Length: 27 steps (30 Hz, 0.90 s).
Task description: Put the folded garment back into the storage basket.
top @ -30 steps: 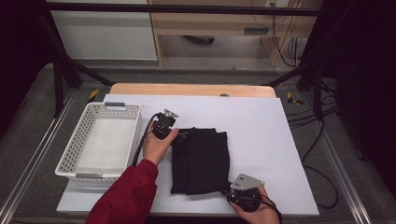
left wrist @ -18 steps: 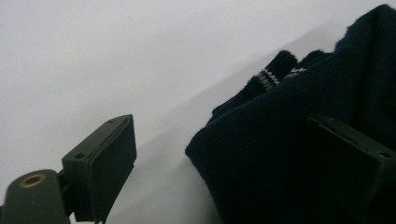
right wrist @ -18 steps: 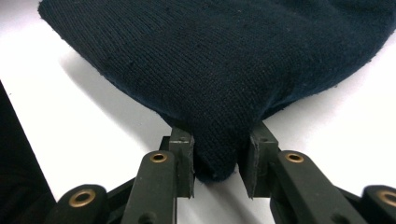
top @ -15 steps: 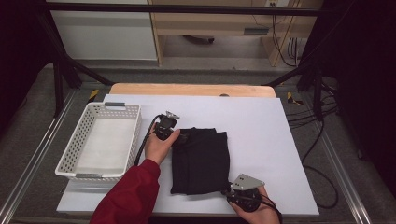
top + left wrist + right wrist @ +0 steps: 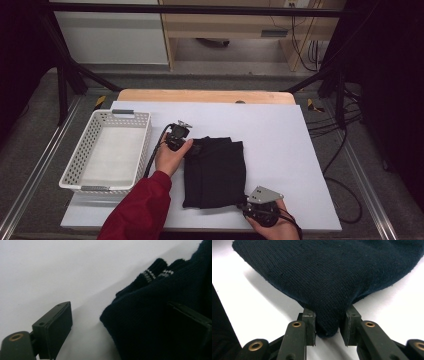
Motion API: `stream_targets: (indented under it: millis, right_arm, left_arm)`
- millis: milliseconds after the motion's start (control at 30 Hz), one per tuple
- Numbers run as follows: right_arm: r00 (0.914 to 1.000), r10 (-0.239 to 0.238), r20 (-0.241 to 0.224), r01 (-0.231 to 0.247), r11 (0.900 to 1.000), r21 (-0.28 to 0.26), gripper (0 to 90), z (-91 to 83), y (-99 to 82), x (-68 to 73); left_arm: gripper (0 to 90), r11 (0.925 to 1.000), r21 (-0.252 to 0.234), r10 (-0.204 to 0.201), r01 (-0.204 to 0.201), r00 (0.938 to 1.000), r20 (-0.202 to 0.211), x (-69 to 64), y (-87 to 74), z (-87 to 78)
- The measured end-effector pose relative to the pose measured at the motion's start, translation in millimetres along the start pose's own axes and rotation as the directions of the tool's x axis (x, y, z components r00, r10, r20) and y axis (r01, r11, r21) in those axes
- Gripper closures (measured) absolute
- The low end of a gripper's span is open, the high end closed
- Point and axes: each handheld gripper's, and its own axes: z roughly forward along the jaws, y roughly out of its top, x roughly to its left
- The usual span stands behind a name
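Legible text: none in any view.
Dark knit garment [image 5: 216, 171]: no label, brand or tag showing; the white stitched bands on its cuffs [image 5: 150, 275] are a pattern, not lettering.
White basket [image 5: 80, 165]: no marking readable.
Table surface [image 5: 280, 130]: plain, unprinted.
Grey plate [image 5: 265, 195] on right gripper [image 5: 248, 204]: possibly unmarked; too small to judge.

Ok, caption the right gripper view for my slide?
Right hand-held gripper pinching a corner of the dark knit garment on the white table.
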Motion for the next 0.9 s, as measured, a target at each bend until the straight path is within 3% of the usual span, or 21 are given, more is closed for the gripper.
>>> stream_targets:
  millis: [167, 500, 900]
  right_arm:
    - [1.0000, 0.004, -0.001, -0.004, 1.0000, -0.001, 69.0, 0.1, -0.1, 0.1]
    - [1.0000, 0.003, 0.000, -0.003, 1.0000, 0.000, 68.9, 0.3, -0.1, 0.0]
    - [1.0000, 0.004, 0.000, -0.004, 1.0000, 0.000, 68.9, 0.5, -0.1, 0.0]
  left_arm:
    - [10.6, 1.0000, -0.002, 0.000, 0.000, 0.9997, 0.026, -3.5, -2.9, 1.9]
    - [12.4, 0.9982, -0.009, 0.060, -0.060, 0.9954, 0.075, -16.4, -7.2, 0.7]
    - [45.2, 0.9974, -0.020, 0.071, -0.069, 0.9906, 0.117, -24.1, -7.9, -4.6]
